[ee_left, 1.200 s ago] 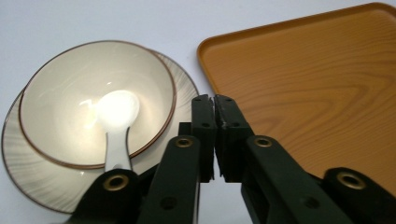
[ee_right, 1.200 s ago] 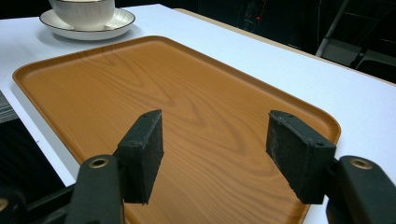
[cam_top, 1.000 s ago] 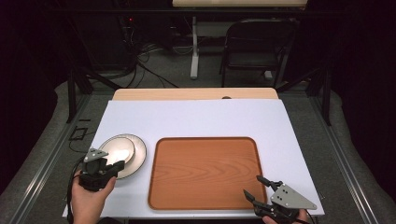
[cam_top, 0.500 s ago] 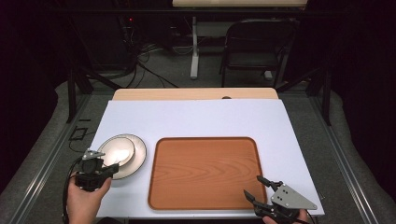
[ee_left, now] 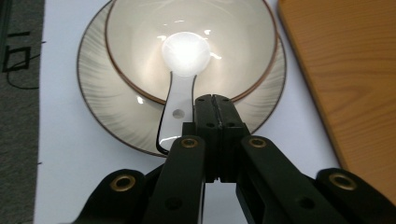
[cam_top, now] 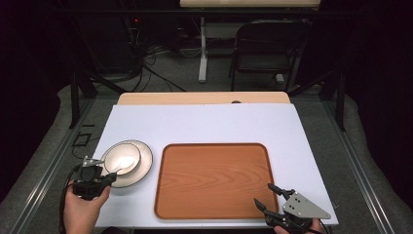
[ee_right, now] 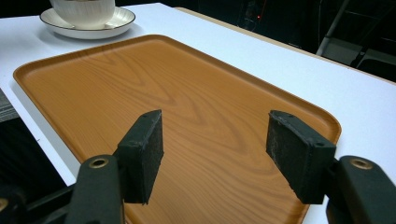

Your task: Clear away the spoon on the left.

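A pale bowl sits on a grey-rimmed plate at the table's near left. A white spoon lies in the bowl, its handle reaching out over the plate. My left gripper hovers at the plate's near edge. In its own view the left gripper is shut, its jaws pressed together just right of the spoon handle, nothing between them. My right gripper stands open over the near right corner of the wooden tray, empty.
The tray lies on a white tabletop, right of the plate and bowl. A wooden board edges the table's far side. A folding chair and cables stand on the floor beyond.
My left gripper has drawn back a little toward the near left, off the plate's middle to its near edge. The right gripper has stayed put.
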The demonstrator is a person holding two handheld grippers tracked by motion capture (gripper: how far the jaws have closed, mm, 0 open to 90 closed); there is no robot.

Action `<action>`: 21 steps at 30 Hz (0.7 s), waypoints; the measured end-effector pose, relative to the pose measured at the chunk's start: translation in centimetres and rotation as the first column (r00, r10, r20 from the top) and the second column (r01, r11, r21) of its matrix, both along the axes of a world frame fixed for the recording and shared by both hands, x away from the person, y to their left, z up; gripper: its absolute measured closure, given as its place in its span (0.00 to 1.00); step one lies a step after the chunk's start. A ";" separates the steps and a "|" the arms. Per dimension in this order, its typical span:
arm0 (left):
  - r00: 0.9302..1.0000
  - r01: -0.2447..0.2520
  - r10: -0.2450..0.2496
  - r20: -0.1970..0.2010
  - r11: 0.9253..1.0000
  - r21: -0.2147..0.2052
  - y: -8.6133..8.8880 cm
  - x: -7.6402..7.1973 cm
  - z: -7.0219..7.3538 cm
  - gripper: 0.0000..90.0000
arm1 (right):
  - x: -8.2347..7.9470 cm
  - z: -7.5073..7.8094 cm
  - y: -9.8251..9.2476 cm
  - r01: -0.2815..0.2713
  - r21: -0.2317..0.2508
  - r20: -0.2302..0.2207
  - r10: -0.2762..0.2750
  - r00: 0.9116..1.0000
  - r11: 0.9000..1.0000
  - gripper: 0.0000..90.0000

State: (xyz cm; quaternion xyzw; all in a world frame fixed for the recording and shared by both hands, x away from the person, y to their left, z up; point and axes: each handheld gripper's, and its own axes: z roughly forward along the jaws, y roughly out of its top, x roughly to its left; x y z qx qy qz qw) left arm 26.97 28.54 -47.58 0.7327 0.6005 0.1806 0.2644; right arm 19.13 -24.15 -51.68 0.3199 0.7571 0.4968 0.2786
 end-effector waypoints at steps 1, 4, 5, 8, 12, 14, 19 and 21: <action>1.000 0.000 0.000 0.000 1.000 0.000 0.0 0.0 0.0 1.00 | 0.0 0.0 0.0 -0.001 -0.002 0.001 0.001 1.000 1.000 0.40; 1.000 -0.016 0.016 0.006 1.000 0.007 0.6 0.2 -0.1 1.00 | 0.0 0.0 0.0 0.000 0.000 -0.001 0.000 1.000 1.000 0.40; 1.000 -0.023 0.023 0.006 1.000 0.013 0.7 0.3 -0.1 1.00 | 0.0 0.0 0.0 0.001 0.000 -0.001 -0.001 1.000 1.000 0.40; 0.999 -0.042 0.042 0.020 0.999 0.029 1.3 0.7 -0.1 1.00 | 0.0 0.0 0.0 -0.001 -0.001 -0.001 0.001 1.000 1.000 0.40; 0.997 -0.059 0.058 0.042 0.998 0.015 2.0 1.2 -0.4 1.00 | 0.0 0.0 0.0 -0.001 0.004 0.001 0.001 1.000 1.000 0.40; 0.995 -0.075 0.073 0.063 0.997 0.033 2.4 1.5 -0.6 1.00 | 0.0 0.0 0.0 -0.001 0.006 0.001 0.001 1.000 1.000 0.40; 0.994 -0.087 0.085 0.067 0.996 0.033 3.1 2.4 -0.7 1.00 | 0.0 0.0 0.0 -0.004 0.004 -0.002 0.004 1.000 1.000 0.40; 0.993 -0.098 0.095 0.069 0.995 0.031 3.4 2.9 -0.8 1.00 | 0.0 0.0 0.0 -0.003 0.005 -0.002 0.003 1.000 1.000 0.40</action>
